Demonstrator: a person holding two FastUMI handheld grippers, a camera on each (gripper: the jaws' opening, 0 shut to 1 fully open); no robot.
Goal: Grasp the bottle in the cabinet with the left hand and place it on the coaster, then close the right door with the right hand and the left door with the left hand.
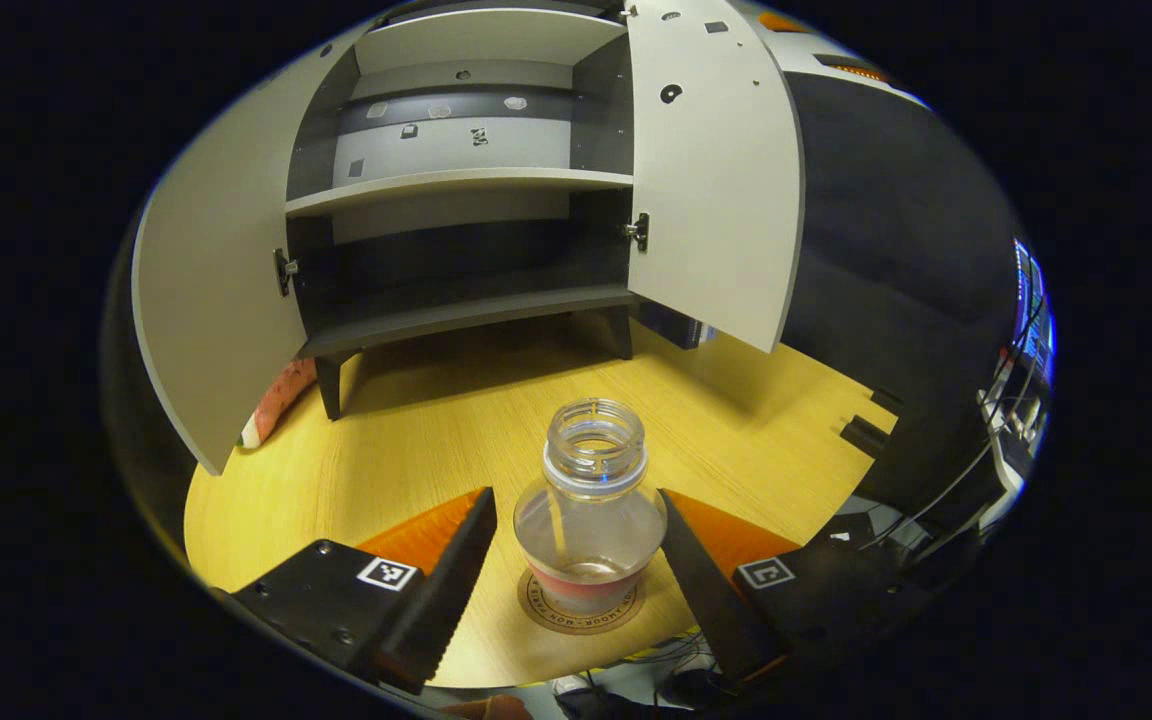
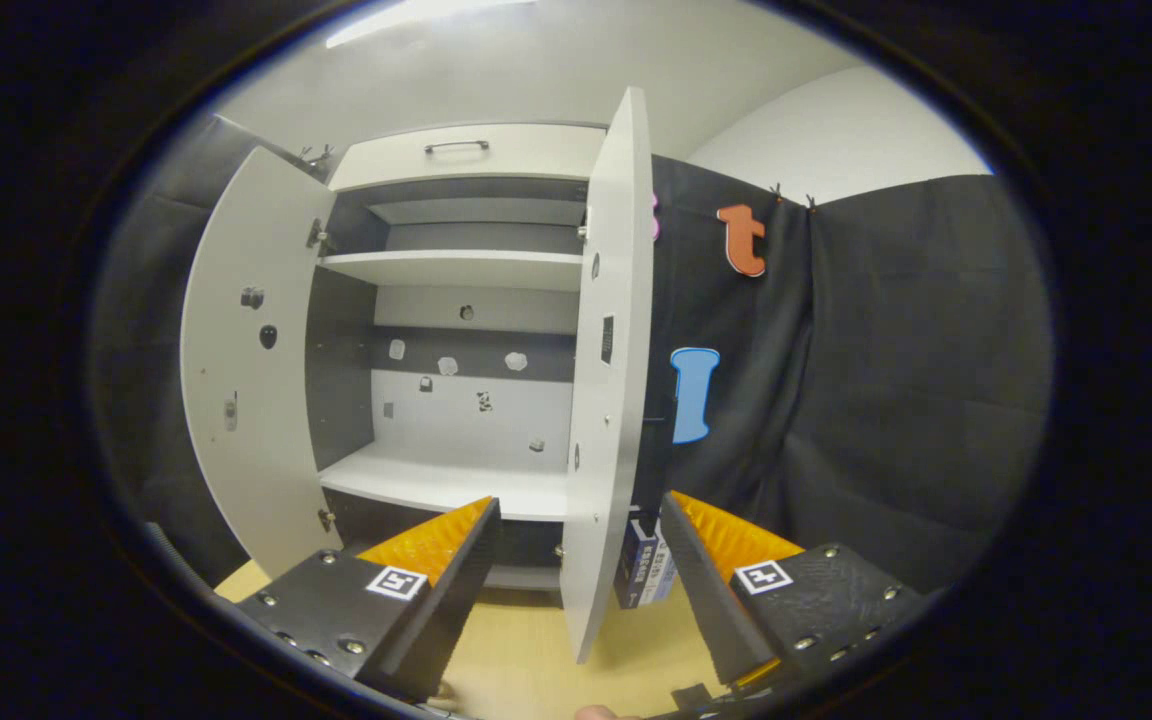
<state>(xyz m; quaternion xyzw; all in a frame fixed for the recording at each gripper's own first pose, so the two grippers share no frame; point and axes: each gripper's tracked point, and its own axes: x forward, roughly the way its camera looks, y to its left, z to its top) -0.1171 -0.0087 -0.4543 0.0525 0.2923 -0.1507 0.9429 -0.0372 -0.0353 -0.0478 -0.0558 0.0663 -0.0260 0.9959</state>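
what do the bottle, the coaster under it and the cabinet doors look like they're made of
Bottle: clear glossy plastic, probably; the table shows through it and the open neck is threaded. Coaster: seemingly cork or pressed wood, matte brown with printed lettering round the rim. Cabinet doors: smooth matte pale laminated board, apparently, with metal hinges.

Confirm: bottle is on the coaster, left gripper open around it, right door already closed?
Not quite. The right door is open, swung out edge-on in the right gripper view, in front of the right gripper. The rest holds: in the left gripper view the bottle stands on the coaster, with the left gripper open, its fingers either side and apart from it.
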